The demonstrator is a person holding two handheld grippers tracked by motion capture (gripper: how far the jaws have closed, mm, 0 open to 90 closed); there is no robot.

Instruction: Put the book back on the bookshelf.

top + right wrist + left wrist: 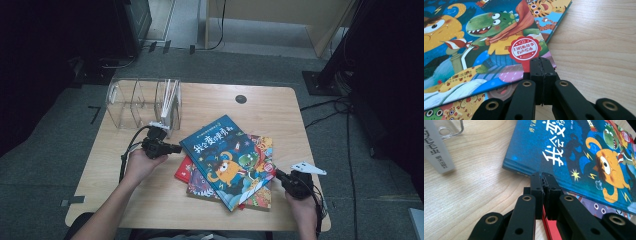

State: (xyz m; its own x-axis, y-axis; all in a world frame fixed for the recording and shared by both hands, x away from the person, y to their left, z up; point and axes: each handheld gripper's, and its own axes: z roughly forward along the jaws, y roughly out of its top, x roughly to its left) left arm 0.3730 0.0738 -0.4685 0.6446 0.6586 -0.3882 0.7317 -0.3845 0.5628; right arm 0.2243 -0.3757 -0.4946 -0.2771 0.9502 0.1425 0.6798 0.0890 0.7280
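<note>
2 closed grippers flank the blue book (227,160), its long axis running diagonally.

Right gripper (541,60) jaws pressed together, tips at corner of top picture book (486,42); second book (550,12) beneath; wooden table (599,45) at right.

The blue book (227,160) covers most of the books under it; of the red book (183,171) a mere corner peeks out at its left. In the left gripper view the blue book's cover runs off the top and right edges. The white spine (437,150) at upper left is cut by the frame, its small lettering hard to read
</note>
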